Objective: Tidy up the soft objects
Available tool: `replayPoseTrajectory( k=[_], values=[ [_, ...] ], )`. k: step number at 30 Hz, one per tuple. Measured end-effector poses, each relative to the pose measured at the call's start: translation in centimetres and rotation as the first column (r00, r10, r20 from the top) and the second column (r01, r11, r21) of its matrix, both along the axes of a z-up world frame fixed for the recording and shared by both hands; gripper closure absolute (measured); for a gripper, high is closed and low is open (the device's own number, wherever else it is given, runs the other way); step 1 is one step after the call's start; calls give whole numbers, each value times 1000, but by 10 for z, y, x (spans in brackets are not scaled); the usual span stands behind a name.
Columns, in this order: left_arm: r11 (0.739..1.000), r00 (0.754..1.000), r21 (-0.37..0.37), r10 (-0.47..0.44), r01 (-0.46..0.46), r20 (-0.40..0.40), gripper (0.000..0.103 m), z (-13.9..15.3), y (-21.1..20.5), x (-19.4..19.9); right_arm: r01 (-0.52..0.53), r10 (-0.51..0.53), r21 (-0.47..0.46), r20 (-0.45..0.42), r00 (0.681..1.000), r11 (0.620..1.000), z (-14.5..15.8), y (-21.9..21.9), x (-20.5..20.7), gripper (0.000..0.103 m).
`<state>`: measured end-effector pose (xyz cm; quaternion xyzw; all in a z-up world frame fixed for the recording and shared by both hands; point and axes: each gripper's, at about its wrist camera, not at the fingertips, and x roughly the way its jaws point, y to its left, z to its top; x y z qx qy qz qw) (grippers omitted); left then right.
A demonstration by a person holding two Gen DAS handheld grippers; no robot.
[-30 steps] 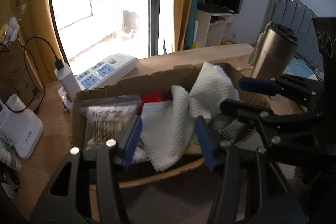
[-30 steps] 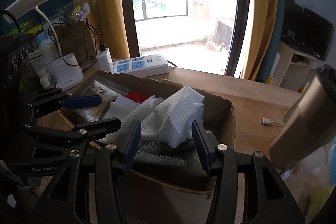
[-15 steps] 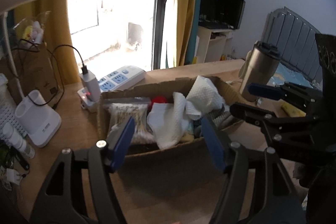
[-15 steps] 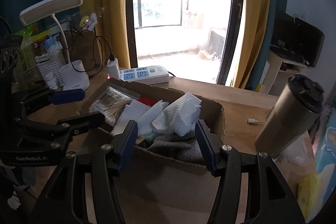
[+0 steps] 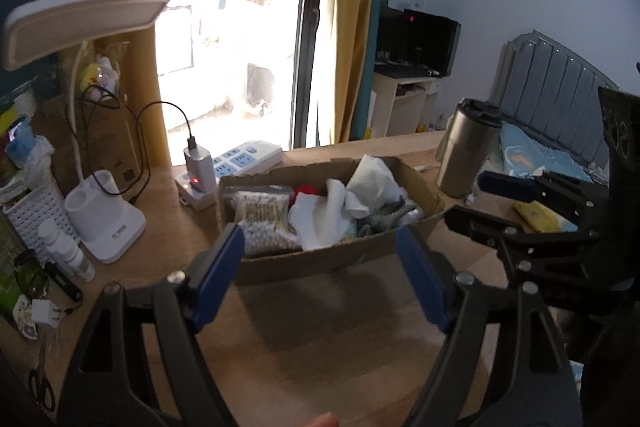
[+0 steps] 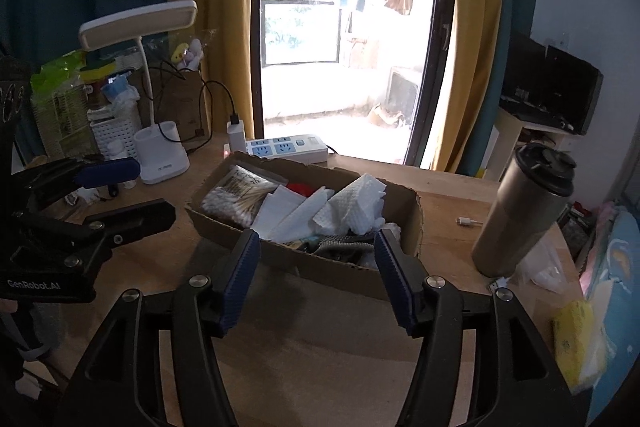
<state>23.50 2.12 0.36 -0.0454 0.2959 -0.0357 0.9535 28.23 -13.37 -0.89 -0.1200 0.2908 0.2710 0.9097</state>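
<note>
Both tongs empty, jaws apart and just been opening: left tongs (image 5: 320, 273), right tongs (image 6: 318, 277). Box (image 6: 320, 267) sits on tabletop (image 6: 320, 351) ahead of them, holding white cloths (image 6: 352, 205), grey cloth (image 6: 340, 243), swab bag (image 6: 236, 197)

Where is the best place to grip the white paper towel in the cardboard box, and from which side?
Probably the raised, crumpled peak of the white paper towel, taken from above. It stands higher than the rim of the cardboard box, so fingers closing across that fold should avoid the walls and neighbouring items.
</note>
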Motion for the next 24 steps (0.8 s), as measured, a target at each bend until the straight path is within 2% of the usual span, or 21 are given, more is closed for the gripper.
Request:
replayPoseTrajectory(
  k=[5, 8, 13, 17, 24],
  values=[
    [999, 999, 38, 19, -21, 30, 20, 7, -1, -24, 0, -1, 8, 35, 999, 1000, 10, 0, -24, 35],
    [999, 999, 33, 19, -21, 51, 15, 14, -1, -40, 1, -2, 11, 57, 998, 1000, 15, 0, -40, 34],
    [998, 995, 42, 35, -39, 93, 12, 25, -5, -65, 4, -5, 17, 82, 997, 1000, 22, -3, -59, 33],
    [998, 991, 34, 45, -49, 124, 6, 32, -7, -83, 10, -12, 24, 108, 994, 1000, 29, -7, -76, 29],
    [998, 983, 16, 59, -63, 173, 4, 42, -10, -115, 39, -48, 63, 160, 986, 997, 38, -17, -106, 26]
  ],
)
